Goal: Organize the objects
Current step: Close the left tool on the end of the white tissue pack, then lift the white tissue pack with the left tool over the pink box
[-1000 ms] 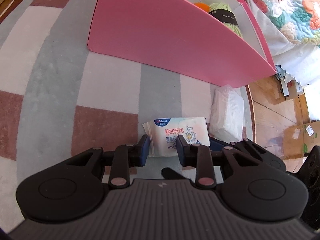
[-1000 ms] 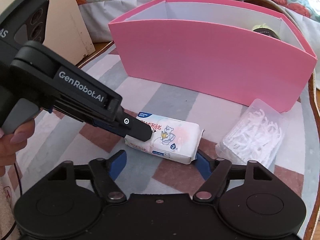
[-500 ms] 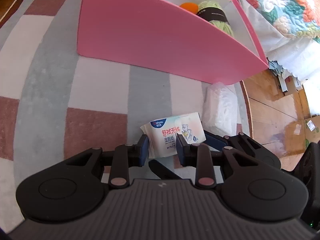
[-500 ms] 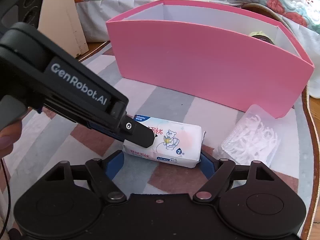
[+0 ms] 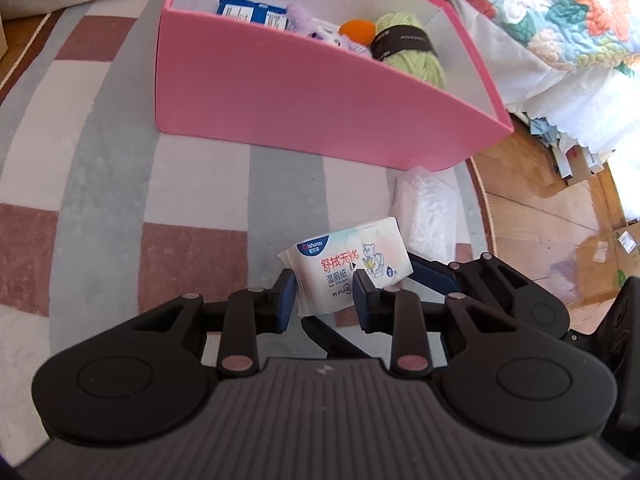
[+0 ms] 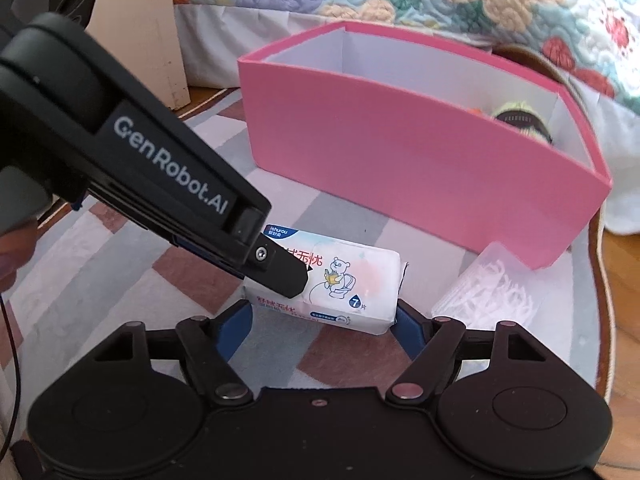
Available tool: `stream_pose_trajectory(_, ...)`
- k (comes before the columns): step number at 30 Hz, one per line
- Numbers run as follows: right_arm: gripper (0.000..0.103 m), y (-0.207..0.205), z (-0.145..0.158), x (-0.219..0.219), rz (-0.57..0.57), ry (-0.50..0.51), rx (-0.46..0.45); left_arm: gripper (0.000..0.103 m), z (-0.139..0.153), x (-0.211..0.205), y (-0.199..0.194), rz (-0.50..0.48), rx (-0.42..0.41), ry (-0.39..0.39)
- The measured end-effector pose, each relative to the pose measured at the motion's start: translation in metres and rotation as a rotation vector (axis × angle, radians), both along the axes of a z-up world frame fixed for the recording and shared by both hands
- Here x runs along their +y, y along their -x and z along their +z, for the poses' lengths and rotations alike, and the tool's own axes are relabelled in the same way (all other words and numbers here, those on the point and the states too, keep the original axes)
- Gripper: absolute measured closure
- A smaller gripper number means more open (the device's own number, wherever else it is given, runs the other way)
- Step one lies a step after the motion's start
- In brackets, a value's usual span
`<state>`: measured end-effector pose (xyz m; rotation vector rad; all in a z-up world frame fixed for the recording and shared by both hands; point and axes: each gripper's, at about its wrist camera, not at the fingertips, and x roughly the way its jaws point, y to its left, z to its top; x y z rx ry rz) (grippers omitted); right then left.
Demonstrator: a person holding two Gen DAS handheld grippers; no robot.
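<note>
**Wipes pack lifted, bound for box**

Pink box (image 5: 288,96) sits open on the rug (image 5: 80,160), so you have a clear drop. Your left tongs (image 5: 325,294) clamp the wipes pack (image 6: 344,284) above the rug; right tongs (image 6: 322,322) straddle it, having just narrowed slightly, not pressing.

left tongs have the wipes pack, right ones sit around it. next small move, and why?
Probably lift the wipes pack higher with the left tongs, toward the pink box. They are shut on one end; the right tongs flank it, open, and its rim looks higher than the pack.
</note>
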<state>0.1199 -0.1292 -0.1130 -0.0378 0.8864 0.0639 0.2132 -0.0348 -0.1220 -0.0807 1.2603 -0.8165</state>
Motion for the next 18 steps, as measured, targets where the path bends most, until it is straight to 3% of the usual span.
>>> stream_pose_trajectory(8,0.023,0.008,0.033,0.001,0.046,0.026,-0.018,0.075,0.027,0.004,0.012,-0.012,-0.045,0.022)
stream_pose_trajectory(18,0.021,0.026,0.074,0.000,0.071,-0.042,-0.049,0.074,0.074,0.014,0.023,-0.017,-0.147,0.072)
